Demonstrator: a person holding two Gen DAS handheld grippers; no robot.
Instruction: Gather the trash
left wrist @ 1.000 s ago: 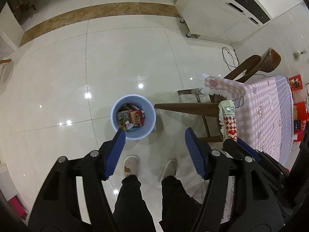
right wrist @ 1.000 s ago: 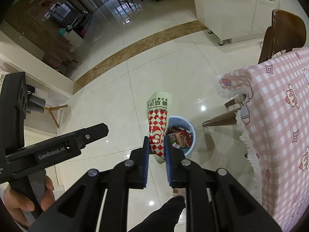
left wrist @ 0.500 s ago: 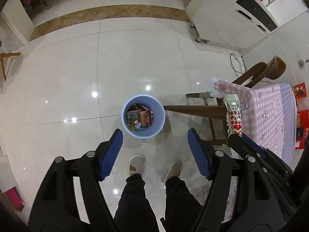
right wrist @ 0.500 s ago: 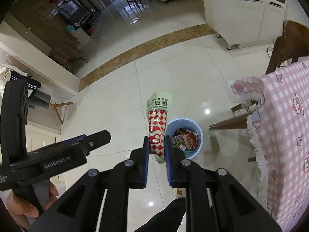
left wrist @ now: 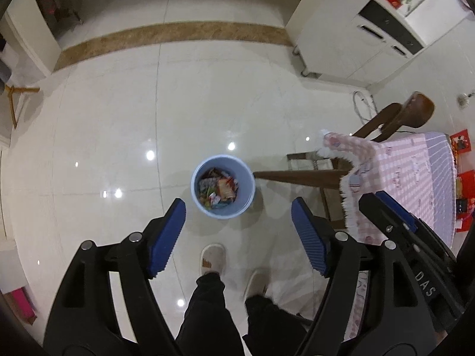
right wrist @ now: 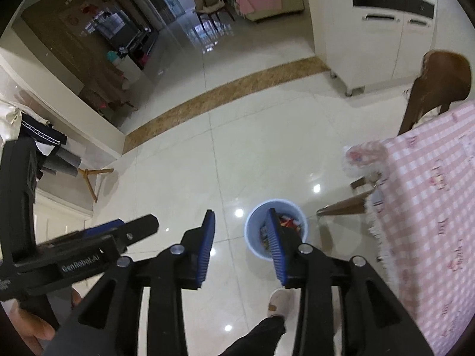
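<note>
A pale blue trash bin [left wrist: 223,190] stands on the white tiled floor, with crumpled wrappers inside. It also shows in the right wrist view [right wrist: 257,225], partly behind one blue finger [right wrist: 274,247]. My left gripper [left wrist: 237,234] is open and empty, high above the floor just short of the bin. My right gripper [right wrist: 240,246] is open and empty, its jaws spread above the bin's left side. The red and white checked packet is not in sight in either view.
A table with a pink checked cloth [left wrist: 415,178] [right wrist: 430,222] stands to the right, with a brown wooden chair [left wrist: 394,118] beside it. White cabinets [left wrist: 356,29] line the far right. My slippered feet [left wrist: 213,259] stand near the bin.
My right gripper has opened and the red and white packet has left its jaws. Both grippers have risen and the bin looks smaller and more central.
</note>
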